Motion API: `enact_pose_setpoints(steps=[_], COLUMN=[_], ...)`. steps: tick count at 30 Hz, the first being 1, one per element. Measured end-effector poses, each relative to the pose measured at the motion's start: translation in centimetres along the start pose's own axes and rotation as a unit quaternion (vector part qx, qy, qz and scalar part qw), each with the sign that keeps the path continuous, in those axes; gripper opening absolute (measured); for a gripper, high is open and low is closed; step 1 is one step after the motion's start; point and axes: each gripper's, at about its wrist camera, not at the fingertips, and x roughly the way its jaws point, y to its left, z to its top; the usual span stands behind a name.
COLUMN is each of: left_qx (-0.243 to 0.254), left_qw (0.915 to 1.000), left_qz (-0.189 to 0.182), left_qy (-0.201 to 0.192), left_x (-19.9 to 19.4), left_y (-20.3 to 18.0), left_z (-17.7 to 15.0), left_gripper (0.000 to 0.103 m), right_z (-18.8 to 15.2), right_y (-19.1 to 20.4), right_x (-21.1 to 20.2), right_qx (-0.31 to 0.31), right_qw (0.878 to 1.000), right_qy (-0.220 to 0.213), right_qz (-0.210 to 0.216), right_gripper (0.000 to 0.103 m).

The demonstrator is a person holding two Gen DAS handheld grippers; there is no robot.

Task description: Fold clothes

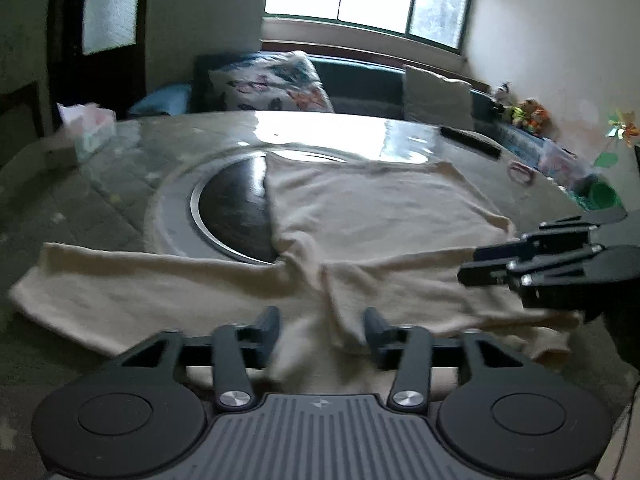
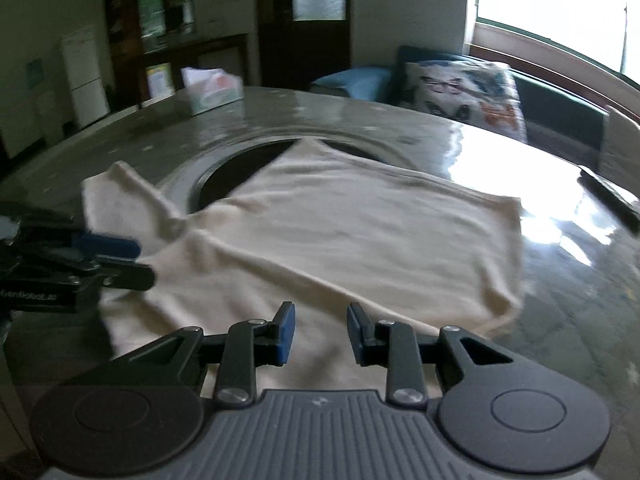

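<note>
A cream long-sleeved garment (image 1: 380, 204) (image 2: 360, 220) lies spread flat on the round table, partly over the dark turntable (image 1: 236, 208) at its centre. One sleeve (image 1: 120, 284) stretches to the left along the near edge. My left gripper (image 1: 322, 332) is open just above the garment's near edge, where a raised crease of cloth runs between the fingers without being pinched. My right gripper (image 2: 322, 332) is open too, low over the near part of the cloth. Each gripper shows in the other's view: the right one (image 1: 492, 264) at the right, the left one (image 2: 120, 260) at the left.
A tissue box (image 1: 94, 132) (image 2: 212, 88) stands at the table's far left. A dark flat bar (image 1: 472, 140) and a pink ring (image 1: 520, 172) lie at the far right. Behind the glossy table (image 1: 120, 184) is a sofa with cushions (image 1: 272, 84) under a bright window.
</note>
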Motion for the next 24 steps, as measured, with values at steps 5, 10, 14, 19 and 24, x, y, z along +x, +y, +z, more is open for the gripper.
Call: enact_pose_setpoints(steps=[5,10,14,19,24], left_qx=[-0.026,-0.054,-0.074,-0.104,-0.135], left_qw=[0.9984,0.9932,0.9861,0.9731,0.9631], left_qz=[0.05,0.103,0.147,0.203,0.231], left_qy=[-0.005,-0.011,-0.021,-0.03,-0.03], left_x=[-0.6,-1.0,-1.4,-1.4,-1.1], left_y=[2.9,5.9,8.3,11.7,14.6], left_z=[-0.3,-0.5,-0.4,-0.2,0.3], left_gripper=[0.078,0.087,0.087,0.087,0.083], right_z=[0.3,0.5,1.3,1.4,1.5], right_y=[3.5,6.2,6.8,6.9,6.6], right_x=[1.1,1.6,1.6,2.4,2.0], right_qx=[-0.05,-0.093,-0.098,-0.095,-0.093], right_qw=[0.998,0.995,0.994,0.994,0.994], right_qy=[0.004,0.004,-0.004,0.012,0.007], right_qz=[0.027,0.041,0.048,0.052,0.05], right_gripper=[0.035,0.039,0.048,0.052,0.056])
